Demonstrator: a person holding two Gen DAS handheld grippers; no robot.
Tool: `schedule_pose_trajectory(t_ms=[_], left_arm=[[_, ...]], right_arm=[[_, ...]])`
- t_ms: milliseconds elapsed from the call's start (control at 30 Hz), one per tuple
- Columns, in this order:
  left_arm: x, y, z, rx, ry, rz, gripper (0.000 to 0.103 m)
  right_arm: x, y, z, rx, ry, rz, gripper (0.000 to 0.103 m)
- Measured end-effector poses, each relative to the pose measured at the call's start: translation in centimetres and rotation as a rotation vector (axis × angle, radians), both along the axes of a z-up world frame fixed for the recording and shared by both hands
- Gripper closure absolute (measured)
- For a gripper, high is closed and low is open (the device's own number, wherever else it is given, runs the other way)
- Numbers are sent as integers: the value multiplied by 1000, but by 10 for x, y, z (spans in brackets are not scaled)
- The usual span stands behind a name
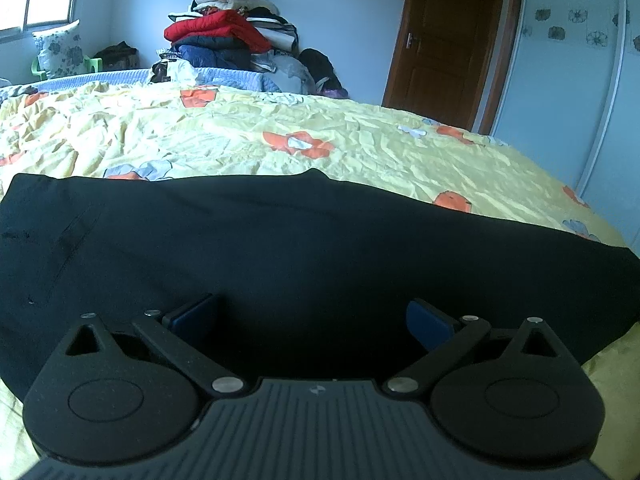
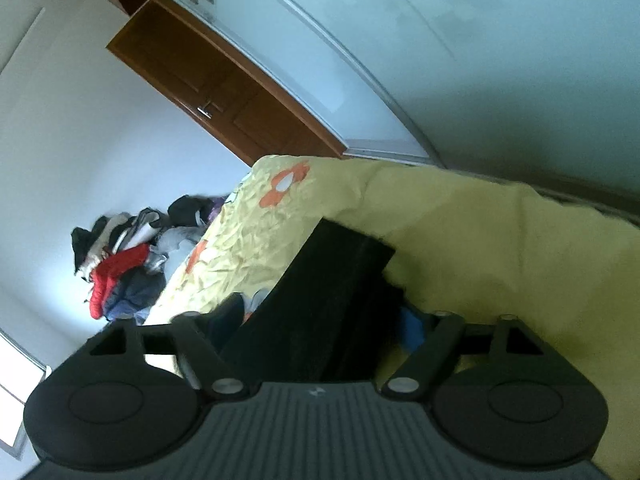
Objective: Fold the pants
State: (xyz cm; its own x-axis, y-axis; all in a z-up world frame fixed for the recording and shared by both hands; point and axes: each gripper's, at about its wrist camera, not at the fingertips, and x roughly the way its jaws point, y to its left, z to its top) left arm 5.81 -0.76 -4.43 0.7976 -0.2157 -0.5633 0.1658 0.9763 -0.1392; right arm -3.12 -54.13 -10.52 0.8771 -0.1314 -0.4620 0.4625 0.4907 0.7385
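Black pants (image 1: 280, 248) lie spread flat across the yellow flowered bedsheet (image 1: 240, 140). My left gripper (image 1: 314, 320) hovers low over the near edge of the pants, its blue pads (image 1: 426, 322) wide apart and empty. In the right wrist view, which is tilted, my right gripper (image 2: 324, 328) has its jaws wide apart with a leg end of the pants (image 2: 320, 300) lying between them. The far end of the leg rests on the bedsheet (image 2: 460, 240). The fingers do not pinch the cloth.
A tall pile of clothes with a red jacket (image 1: 224, 32) stands beyond the bed's far side. A brown wooden door (image 1: 448, 40) is at the back right, next to a white sliding wardrobe (image 1: 580, 80). A window and pillow (image 1: 60, 48) are at the far left.
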Motion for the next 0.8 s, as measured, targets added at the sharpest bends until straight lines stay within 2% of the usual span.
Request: schedule_pose_trajectory(t_ms=[33, 67, 100, 167, 200, 267, 433, 533, 667, 733, 800], left_arm=[[0, 0, 0, -3, 0, 0, 1], [0, 2, 0, -6, -1, 0, 1], [0, 2, 0, -10, -1, 0, 1], [0, 3, 0, -14, -2, 2, 1], [0, 3, 0, -15, -2, 2, 1], [0, 4, 1, -19, -3, 3, 1], [-1, 7, 1, -43, -5, 8, 1], [-1, 7, 1, -47, -6, 8, 1], [-1, 8, 1, -51, -6, 9, 1], [-2, 10, 1, -63, -9, 10, 1], [-2, 11, 1, -78, -11, 13, 1]], right_arm=[[2, -3, -3, 17, 2, -4, 91], [3, -5, -5, 39, -17, 1, 94], [5, -3, -3, 40, -40, 17, 94], [13, 14, 13, -42, -83, 88, 94], [20, 29, 26, -101, -92, 144, 94], [36, 58, 47, -155, -131, 257, 94], [74, 133, 73, -158, -238, 523, 94], [92, 188, 73, -173, -241, 680, 94], [107, 251, 56, -155, -215, 843, 94], [110, 276, 47, -147, -175, 915, 92], [116, 297, 38, -184, -98, 959, 89]])
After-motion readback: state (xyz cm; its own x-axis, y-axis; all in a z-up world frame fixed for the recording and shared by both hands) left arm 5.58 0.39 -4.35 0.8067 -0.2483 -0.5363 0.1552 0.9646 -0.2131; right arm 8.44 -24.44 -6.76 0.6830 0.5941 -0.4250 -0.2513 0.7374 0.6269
